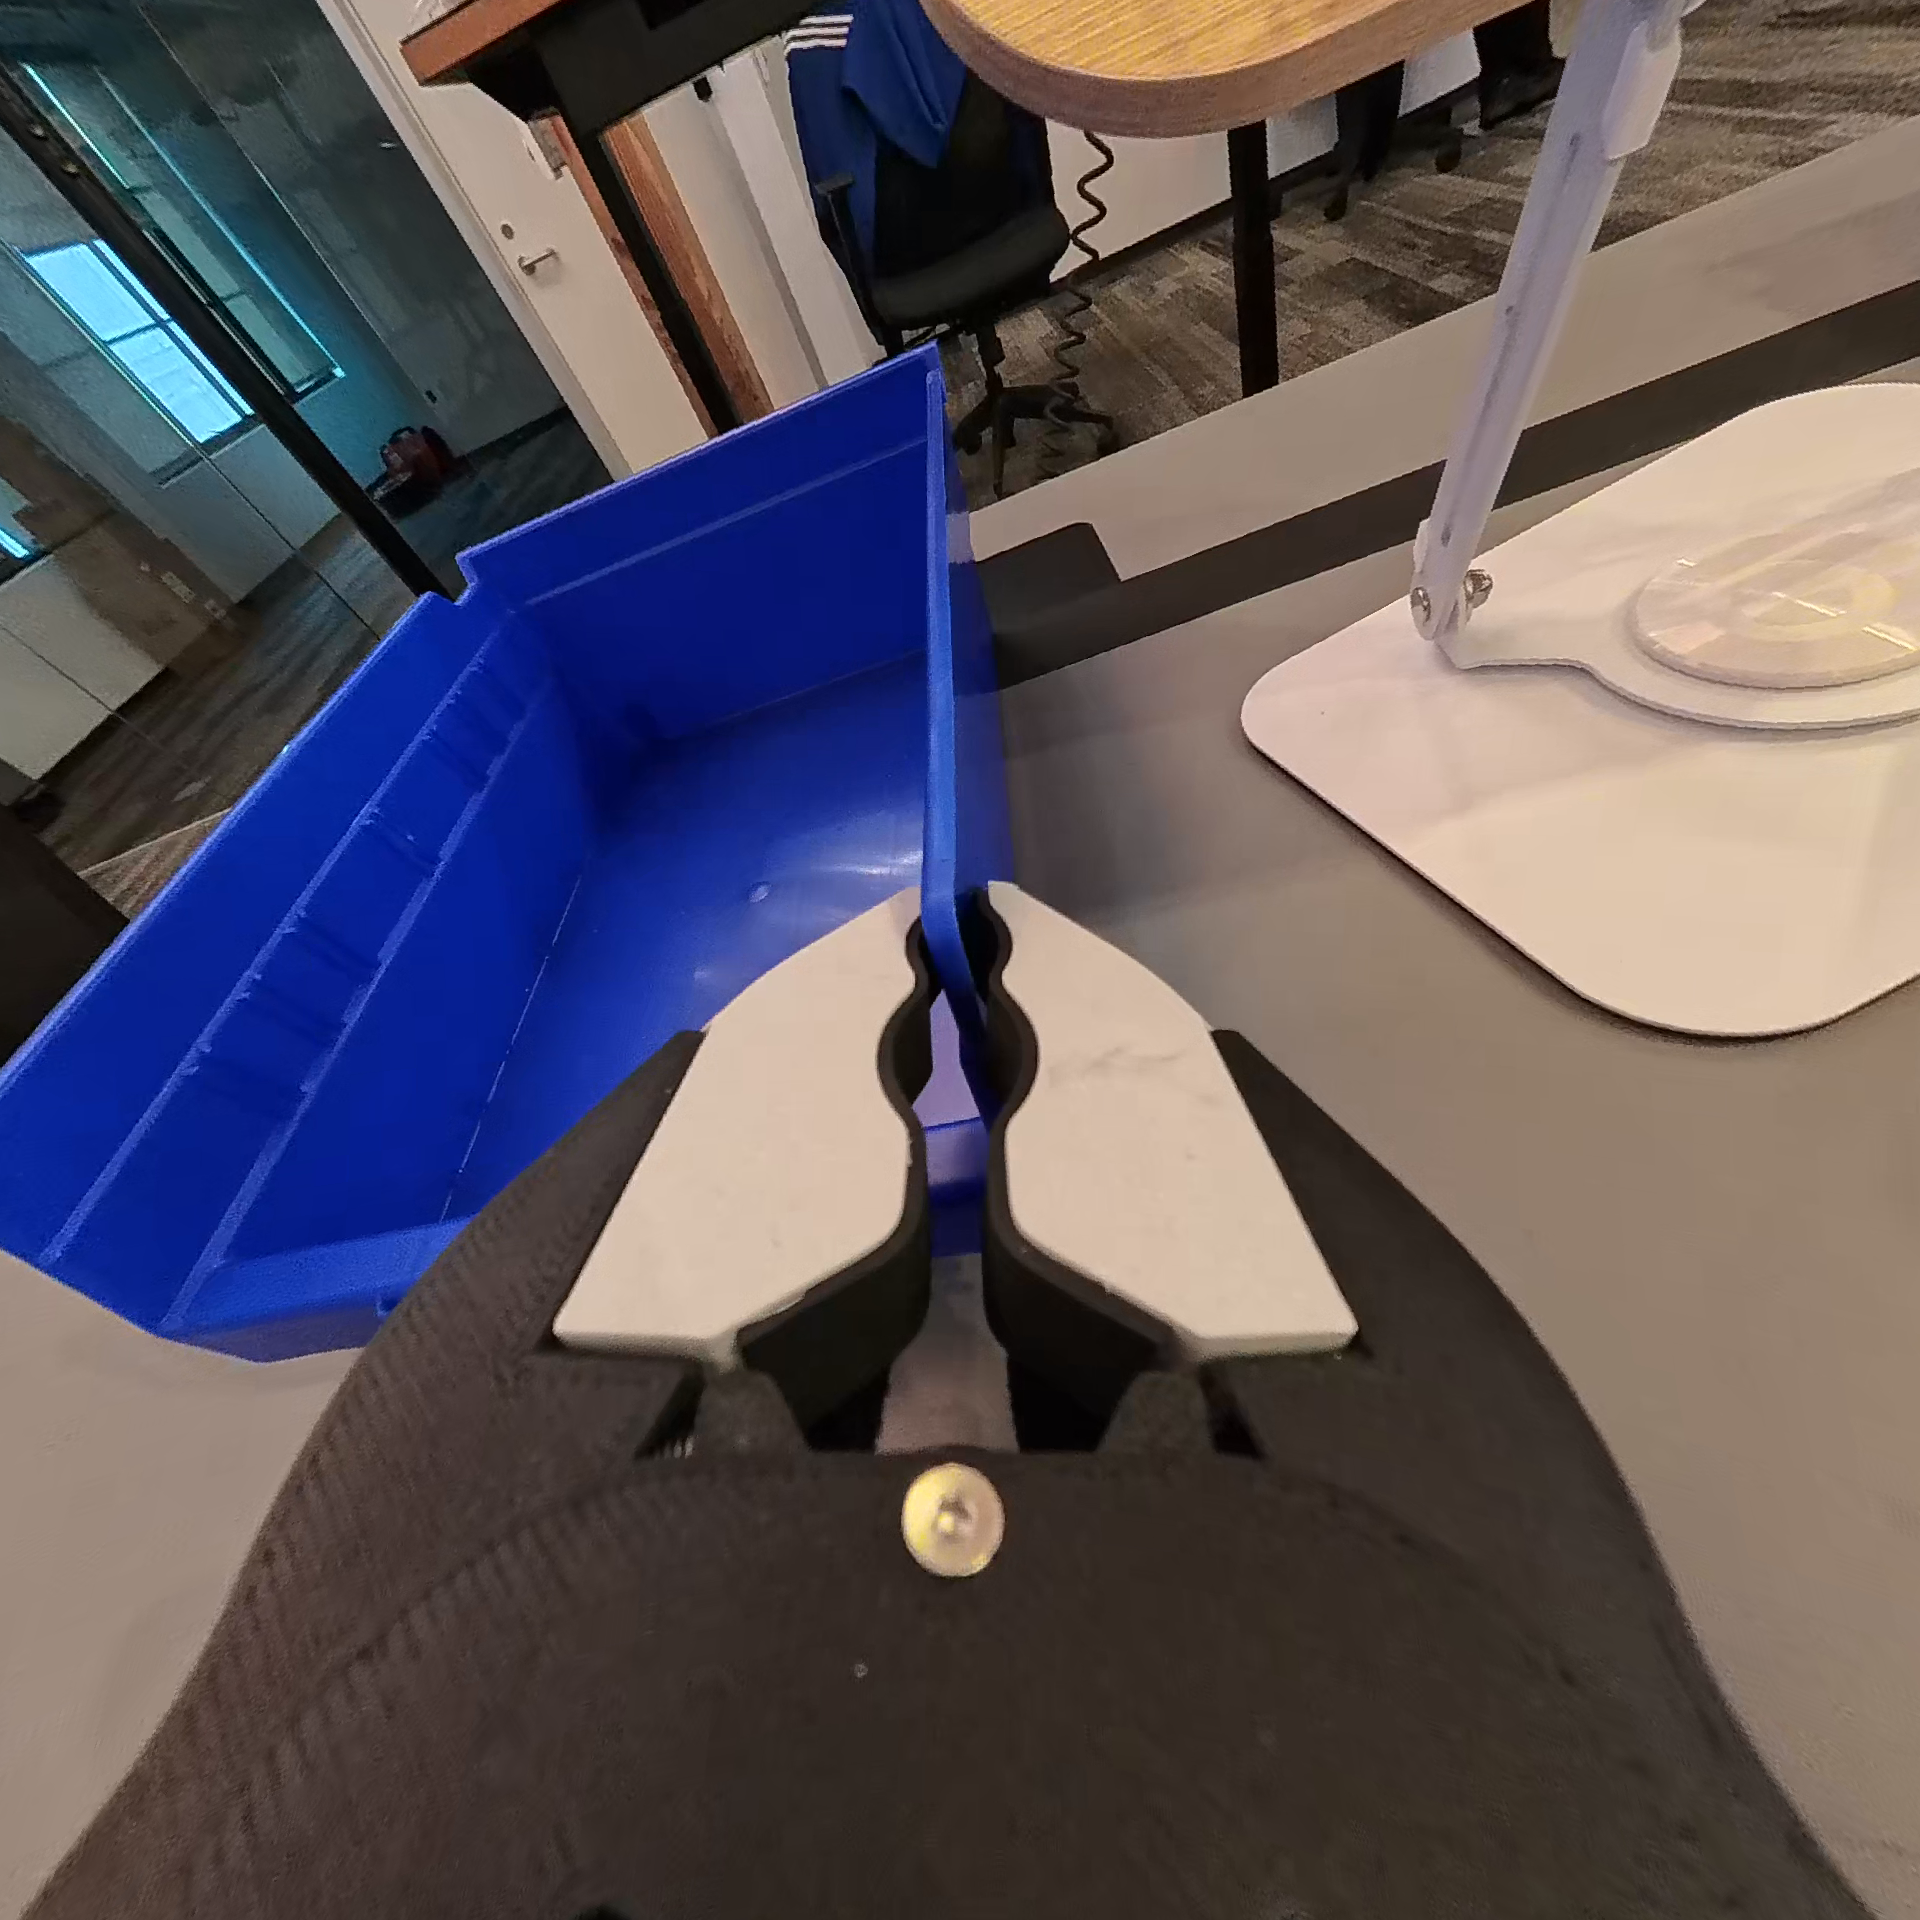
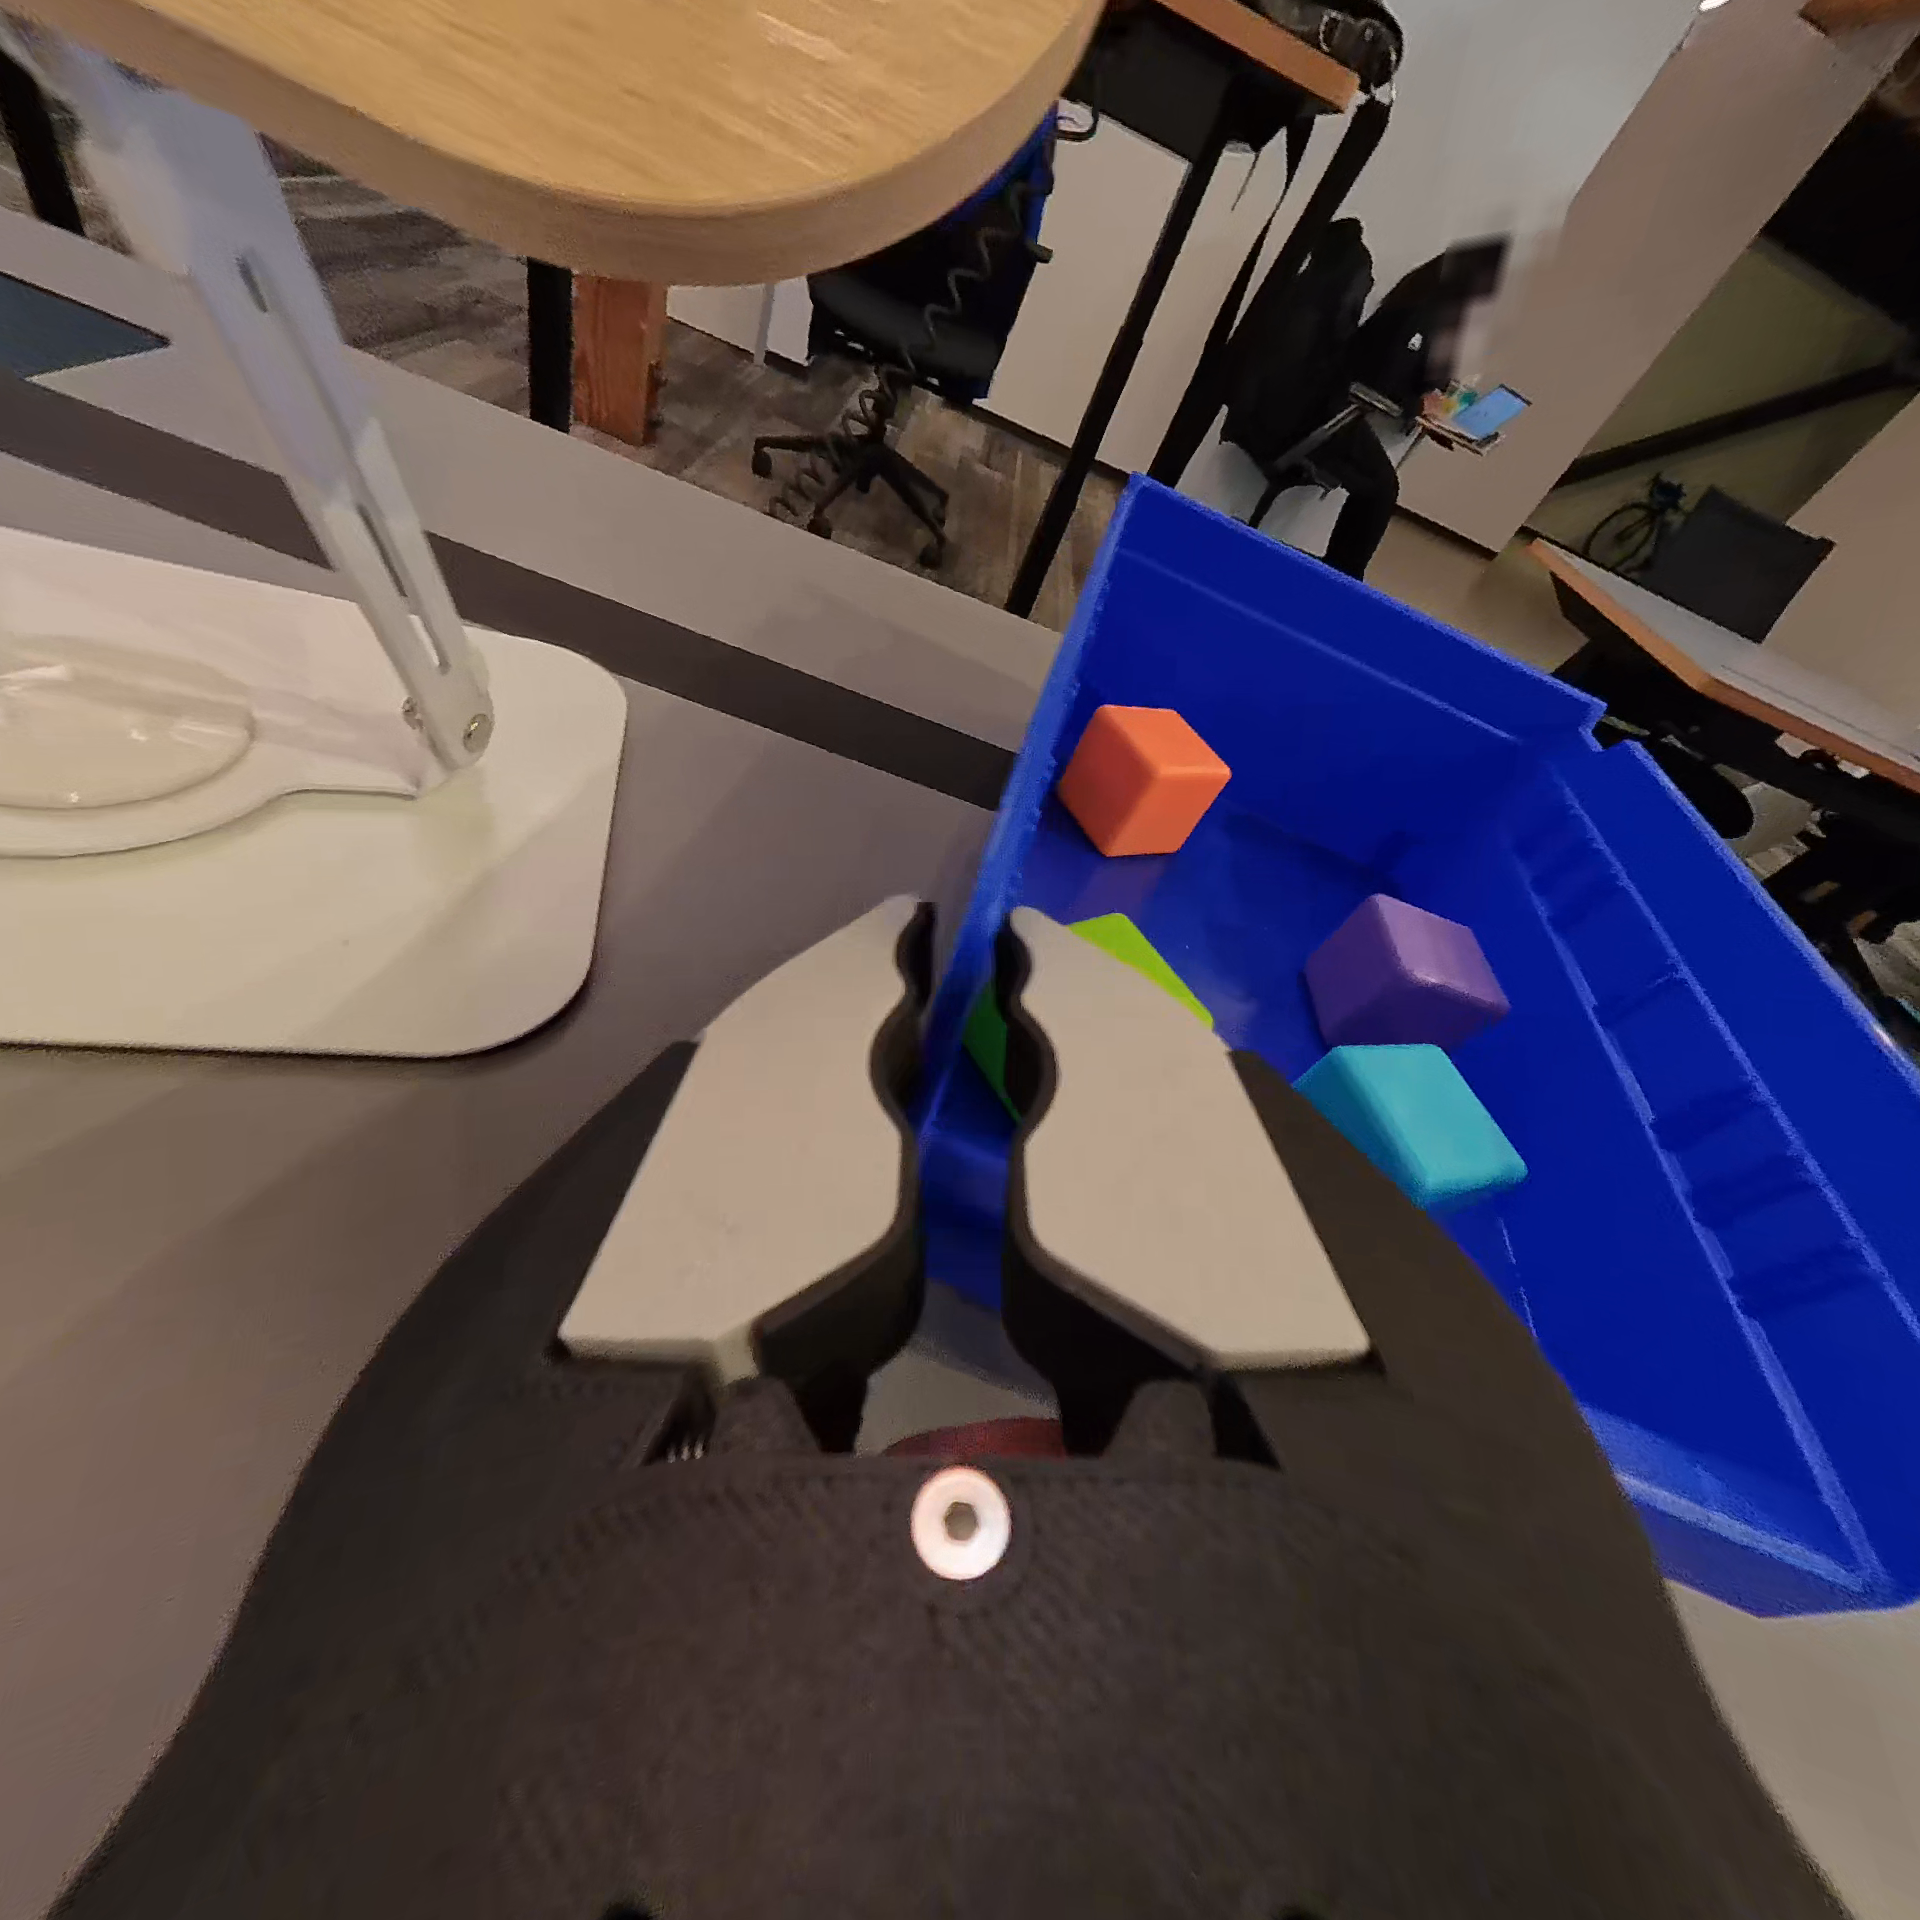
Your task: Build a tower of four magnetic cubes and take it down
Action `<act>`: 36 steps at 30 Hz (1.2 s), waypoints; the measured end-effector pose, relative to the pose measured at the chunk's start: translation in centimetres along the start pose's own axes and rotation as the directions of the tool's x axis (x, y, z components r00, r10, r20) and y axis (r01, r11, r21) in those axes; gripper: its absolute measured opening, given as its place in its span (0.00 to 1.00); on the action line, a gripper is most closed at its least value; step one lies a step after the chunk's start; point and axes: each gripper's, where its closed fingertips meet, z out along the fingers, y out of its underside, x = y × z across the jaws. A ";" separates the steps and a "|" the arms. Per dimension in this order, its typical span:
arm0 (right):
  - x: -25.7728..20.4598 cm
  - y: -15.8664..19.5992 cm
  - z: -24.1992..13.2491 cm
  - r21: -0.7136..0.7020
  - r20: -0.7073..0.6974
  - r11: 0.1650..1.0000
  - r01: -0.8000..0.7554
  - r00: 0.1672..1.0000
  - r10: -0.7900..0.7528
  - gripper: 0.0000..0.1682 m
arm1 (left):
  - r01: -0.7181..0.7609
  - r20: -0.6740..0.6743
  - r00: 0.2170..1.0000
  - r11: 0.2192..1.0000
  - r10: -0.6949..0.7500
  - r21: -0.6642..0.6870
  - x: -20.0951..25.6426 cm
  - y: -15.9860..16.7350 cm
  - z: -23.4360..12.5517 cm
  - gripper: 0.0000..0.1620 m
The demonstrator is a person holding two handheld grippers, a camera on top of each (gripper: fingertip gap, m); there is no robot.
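In the right wrist view a blue bin (image 2: 1299,675) holds an orange cube (image 2: 1143,779), a purple cube (image 2: 1403,971), a cyan cube (image 2: 1413,1122) and a green cube (image 2: 1132,956) partly hidden behind my finger. My right gripper (image 2: 966,920) is shut on this bin's left wall. In the left wrist view a second blue bin (image 1: 727,644) has no cubes in it. My left gripper (image 1: 954,904) is shut on its right wall. Both bins look tilted on the grey table.
A white lamp base with a slanted arm stands between the bins (image 1: 1610,862), (image 2: 312,914). A wooden tabletop (image 2: 623,104) overhangs behind the grey table. Office chairs (image 2: 862,457) and desks stand on the floor beyond. Some 40 cm of space lies between my two pairs of fingers.
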 end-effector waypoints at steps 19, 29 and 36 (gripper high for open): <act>1.9 1.6 -3.4 -0.032 0.038 0.996 -0.089 0.995 0.090 0.02 | 0.072 -0.043 0.997 0.997 -0.071 0.034 -1.0 0.2 -1.9 0.02; 0.7 2.5 -8.9 -0.022 0.095 0.995 -0.102 0.990 0.104 0.03 | 0.055 -0.074 0.996 0.996 -0.050 0.070 -1.0 0.2 -4.9 0.02; 0.0 3.1 -12.7 -0.018 0.120 0.995 -0.098 0.988 0.100 0.02 | 0.060 -0.082 0.995 0.994 -0.052 0.088 -1.2 1.0 -8.5 0.02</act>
